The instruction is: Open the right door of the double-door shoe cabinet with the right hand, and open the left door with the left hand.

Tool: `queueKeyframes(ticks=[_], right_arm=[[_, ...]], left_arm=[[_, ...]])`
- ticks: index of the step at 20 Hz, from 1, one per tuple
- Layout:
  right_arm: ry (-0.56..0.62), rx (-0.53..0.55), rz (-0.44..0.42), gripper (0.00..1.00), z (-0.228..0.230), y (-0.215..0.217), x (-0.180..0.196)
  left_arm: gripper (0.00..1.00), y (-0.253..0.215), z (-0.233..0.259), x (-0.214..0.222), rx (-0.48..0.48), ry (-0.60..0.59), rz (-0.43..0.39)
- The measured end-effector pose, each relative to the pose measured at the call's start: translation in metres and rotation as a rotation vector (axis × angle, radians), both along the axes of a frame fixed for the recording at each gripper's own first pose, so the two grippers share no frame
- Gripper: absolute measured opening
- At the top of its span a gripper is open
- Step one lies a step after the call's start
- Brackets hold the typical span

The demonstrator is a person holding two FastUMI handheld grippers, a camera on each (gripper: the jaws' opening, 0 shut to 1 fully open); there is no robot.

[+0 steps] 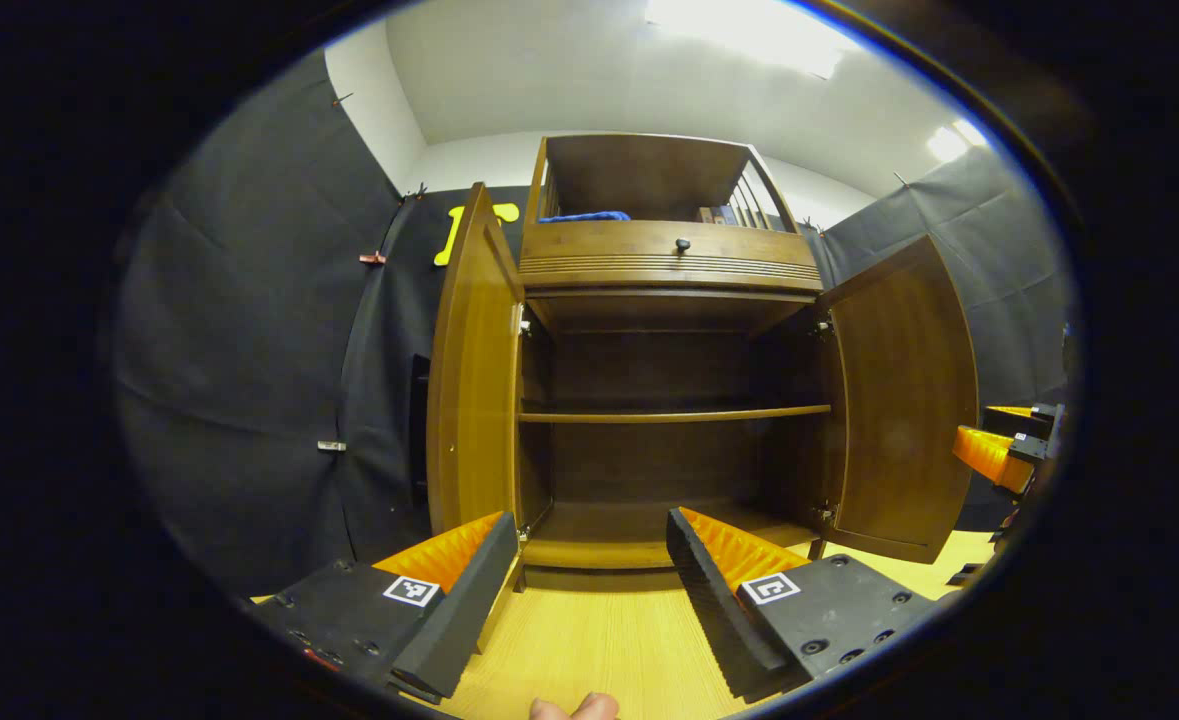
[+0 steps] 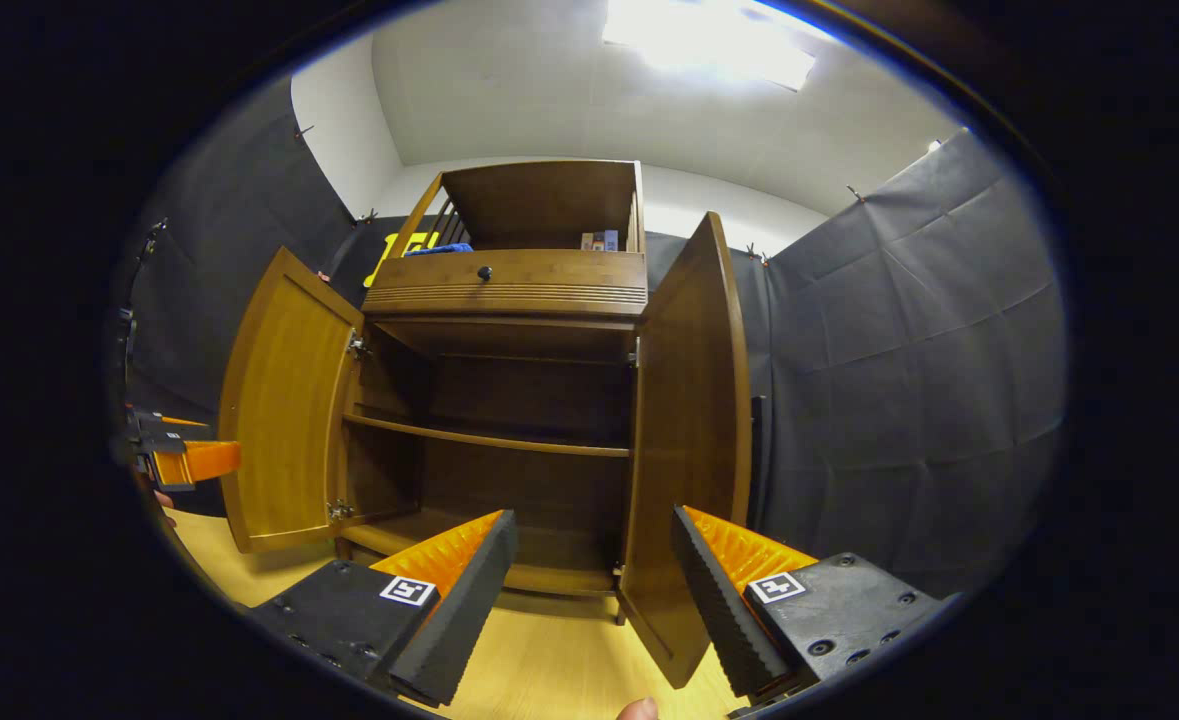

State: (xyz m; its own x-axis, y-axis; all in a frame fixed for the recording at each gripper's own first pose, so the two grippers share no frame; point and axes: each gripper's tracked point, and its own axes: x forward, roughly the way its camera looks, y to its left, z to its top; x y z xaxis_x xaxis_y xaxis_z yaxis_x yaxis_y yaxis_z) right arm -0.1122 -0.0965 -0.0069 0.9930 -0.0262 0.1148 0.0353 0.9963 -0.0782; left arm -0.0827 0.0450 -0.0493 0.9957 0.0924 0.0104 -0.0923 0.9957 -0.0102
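The brown wooden shoe cabinet (image 1: 674, 270) stands with both doors swung out. In the left gripper view its left door (image 1: 474, 370) is edge-on just beyond my left gripper (image 1: 589, 520), which is open and holds nothing. The right door (image 1: 904, 400) stands wide open, and the right gripper (image 1: 999, 455) shows beyond it at the far right. In the right gripper view the right door (image 2: 689, 430) hangs edge-on close to my right gripper (image 2: 594, 515), which is open, its fingers apart from the wood. The left door (image 2: 284, 400) is open, with the left gripper (image 2: 189, 460) beside it.
Inside the cabinet there is one bare shelf (image 1: 674, 413). Above it is a drawer with a dark knob (image 1: 682, 244). A blue item (image 1: 584, 216) lies on the railed top. The floor (image 1: 599, 640) is light wood. Black cloth walls (image 2: 899, 400) close in both sides.
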Motion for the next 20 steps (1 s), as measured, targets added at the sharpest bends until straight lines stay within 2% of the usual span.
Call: queueKeyframes(ticks=[4, 5, 11, 20], right_arm=[[0.008, -0.039, 0.003, 0.97, -0.01, 0.009, -0.001], [0.015, -0.04, 0.002, 0.95, -0.013, 0.008, -0.001], [0.047, -0.011, -0.009, 0.98, -0.021, -0.002, 0.0], [0.051, -0.032, -0.022, 0.97, -0.019, -0.005, 0.001]], left_arm=[[0.94, -0.016, -0.01, 0.002, 0.014, 0.016, -0.016], [0.93, -0.017, -0.013, 0.002, 0.017, 0.018, -0.016], [0.93, -0.023, -0.019, 0.004, 0.021, 0.029, -0.024], [0.93, -0.022, -0.017, 0.003, 0.008, 0.02, -0.028]])
